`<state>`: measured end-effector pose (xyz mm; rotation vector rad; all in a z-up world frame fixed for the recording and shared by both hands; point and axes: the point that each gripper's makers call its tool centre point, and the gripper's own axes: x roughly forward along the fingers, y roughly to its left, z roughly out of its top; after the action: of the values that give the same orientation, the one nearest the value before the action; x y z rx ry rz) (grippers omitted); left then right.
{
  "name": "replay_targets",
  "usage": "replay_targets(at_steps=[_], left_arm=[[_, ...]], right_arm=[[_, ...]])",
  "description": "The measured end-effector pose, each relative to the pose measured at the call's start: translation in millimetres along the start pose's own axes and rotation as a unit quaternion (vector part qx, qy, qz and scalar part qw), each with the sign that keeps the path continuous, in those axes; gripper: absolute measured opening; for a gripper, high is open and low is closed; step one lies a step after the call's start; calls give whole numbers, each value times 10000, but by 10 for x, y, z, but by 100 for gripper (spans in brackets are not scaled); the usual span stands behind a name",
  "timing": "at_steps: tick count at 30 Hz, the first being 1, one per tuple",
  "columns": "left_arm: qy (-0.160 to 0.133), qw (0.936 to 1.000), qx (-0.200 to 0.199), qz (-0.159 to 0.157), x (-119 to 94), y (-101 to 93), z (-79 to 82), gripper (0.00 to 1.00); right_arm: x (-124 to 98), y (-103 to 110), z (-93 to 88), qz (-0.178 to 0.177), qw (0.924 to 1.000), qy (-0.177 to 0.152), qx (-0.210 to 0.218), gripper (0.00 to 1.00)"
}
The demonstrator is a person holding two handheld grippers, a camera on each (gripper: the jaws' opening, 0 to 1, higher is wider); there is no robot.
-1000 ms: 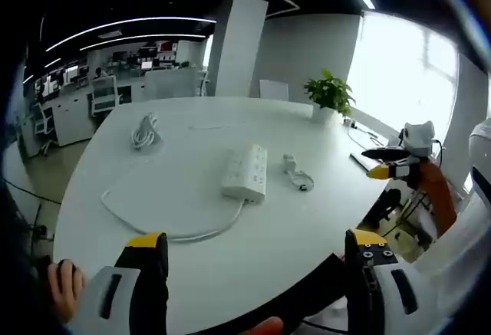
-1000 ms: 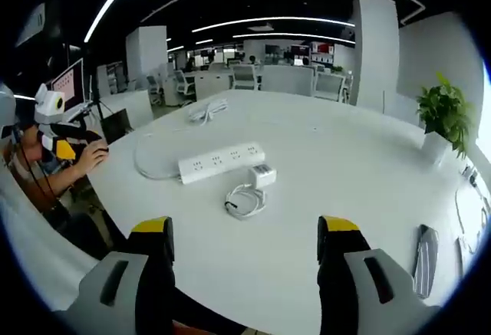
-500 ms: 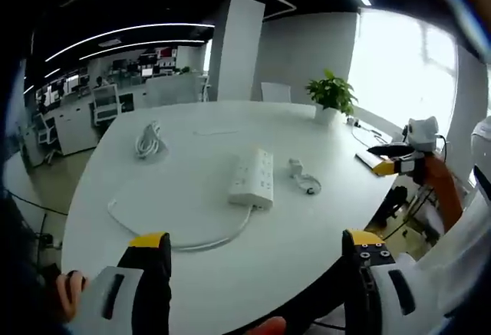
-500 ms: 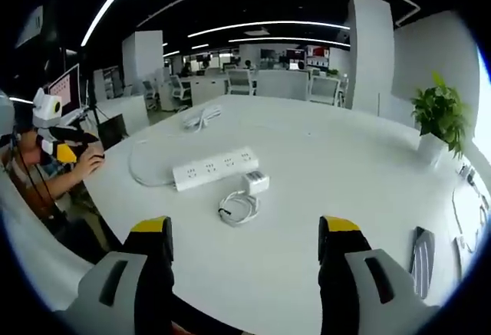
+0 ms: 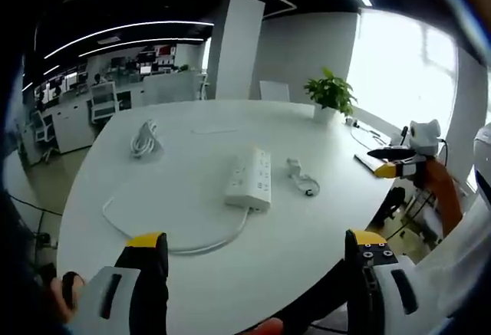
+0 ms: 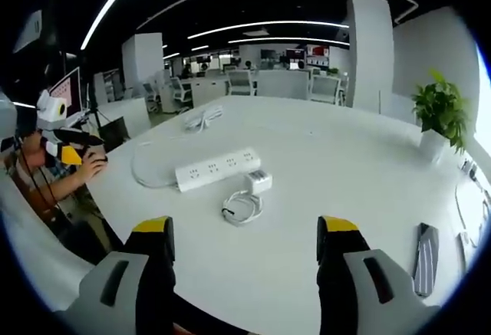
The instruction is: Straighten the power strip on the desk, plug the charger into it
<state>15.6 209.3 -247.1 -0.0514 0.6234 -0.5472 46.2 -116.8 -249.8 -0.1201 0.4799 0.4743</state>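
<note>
- Left gripper view: left gripper [image 5: 249, 274] held above the near edge of the large round white table [image 5: 184, 274], yellow-tipped black fingers [image 5: 149, 247] spread wide with nothing between them.
- Right gripper view: right gripper [image 6: 247, 262] likewise over the table edge, fingers [image 6: 337, 231] set wide apart and empty.
- White rectangular multi-socket power strip [image 5: 249, 179] lying mid-table, at a slant to the table edge, well apart from both grippers; thin white cord [image 5: 165, 239] curving from its near end toward the left gripper.
- Small white cube charger [image 6: 259, 181] resting just beside the strip, loosely coiled white cable [image 6: 241, 207] trailing from it on the near side in the right gripper view.
- Task judged barely begun: strip not yet squared, charger unplugged.
- Risks: pushing one end of the light strip likely to spin or skid it on the smooth top; the curved cord likely to tug it back askew; the small charger likely to twist in the fingers, leaving prongs off the slots; the loose coil liable to snag and drag.
- Hard to make out: charger prongs and their facing, socket slot shapes; whether charger and strip touch cannot be told.
- Elsewhere: a second bundled white cable [image 5: 144, 136] far across the table, a green potted plant [image 5: 330, 96] at the far rim, a dark flat object [image 6: 424, 247] near the right edge, too blurred to identify.
</note>
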Motion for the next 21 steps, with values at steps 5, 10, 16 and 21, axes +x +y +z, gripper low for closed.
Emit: replay_targets(at_steps=[5,10,16,21], left_arm=[[25,10000,70,49,58,-1,18,96],[22,9999,115,49,77,-19,39,96],[24,9997,180,183,69,19,52,96],[-71,9992,338,189,99,-6,78,96]], right_arm=[[11,7,-14,36,10000,4,16,74],[-3,7,-26,46,10000,-18,55,74],[-26,-29,-2,17,10000,-70,60,74],[11,-5,-9,86,9999,-72,47,74]])
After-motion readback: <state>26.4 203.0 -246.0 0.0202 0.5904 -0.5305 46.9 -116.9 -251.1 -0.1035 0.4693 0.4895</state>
